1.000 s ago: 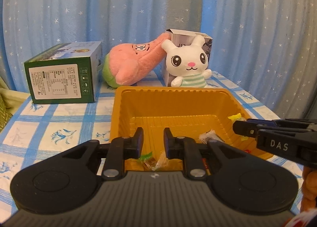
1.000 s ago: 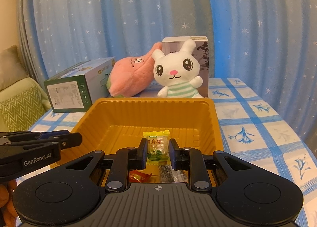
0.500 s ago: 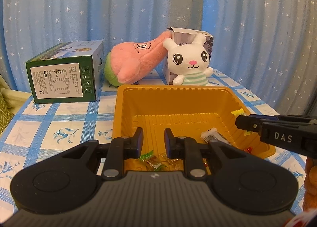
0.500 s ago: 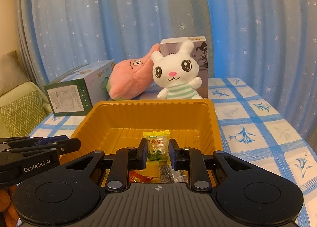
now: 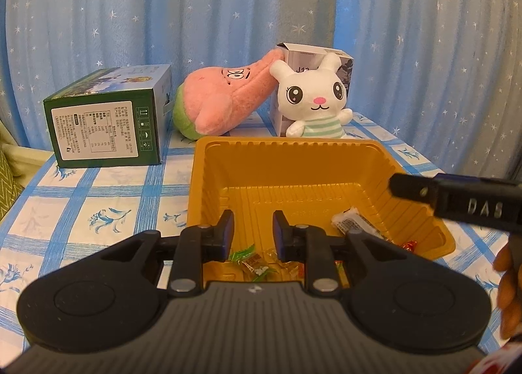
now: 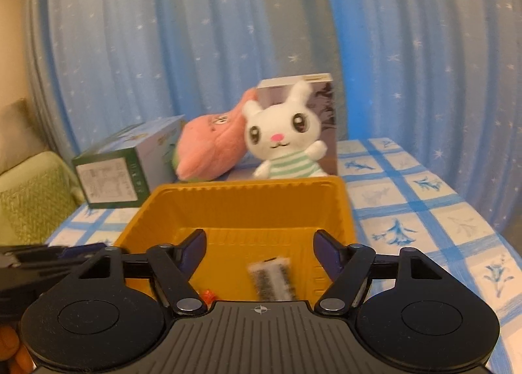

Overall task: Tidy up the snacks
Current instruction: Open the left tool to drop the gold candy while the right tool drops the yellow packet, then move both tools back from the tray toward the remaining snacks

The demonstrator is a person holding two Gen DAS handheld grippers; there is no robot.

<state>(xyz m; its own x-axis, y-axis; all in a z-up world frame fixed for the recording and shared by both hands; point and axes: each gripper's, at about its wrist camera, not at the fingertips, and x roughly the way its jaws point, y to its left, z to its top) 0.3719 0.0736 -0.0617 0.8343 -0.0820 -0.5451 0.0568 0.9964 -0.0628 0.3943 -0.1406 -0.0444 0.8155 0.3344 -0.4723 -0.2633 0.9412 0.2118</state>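
We are at the drop: the right gripper (image 6: 259,248) hangs over the orange plastic tray (image 6: 342,211) with its jaws opening, and nothing is pinched between the pads. A dark-printed snack packet (image 6: 272,279) lies blurred below them, probably just landing on the tray floor, though the smear keeps us from being sure. To do this well we should let the jaws spread fully before lifting away, so the crinkly wrapper cannot cling to a pad, and we should release low over the middle of the tray, not near its sloped wall.

The left gripper (image 5: 253,230) sits at the near edge of the tray, its jaws a narrow gap apart and opening slightly, empty; small wrapped candies (image 5: 257,263) lie on the tray floor beneath it, apart from the pads.

The tray is thin moulded plastic, glossy, with ribbed walls and a ridged floor, light enough to slide if nudged. The snacks are slick film wrappers, flat and springy. Behind the tray stand a soft white plush rabbit (image 5: 314,103), a pink plush starfish (image 5: 225,100) and a stiff green cardboard box (image 5: 107,119) on a checked blue tablecloth (image 5: 98,191)
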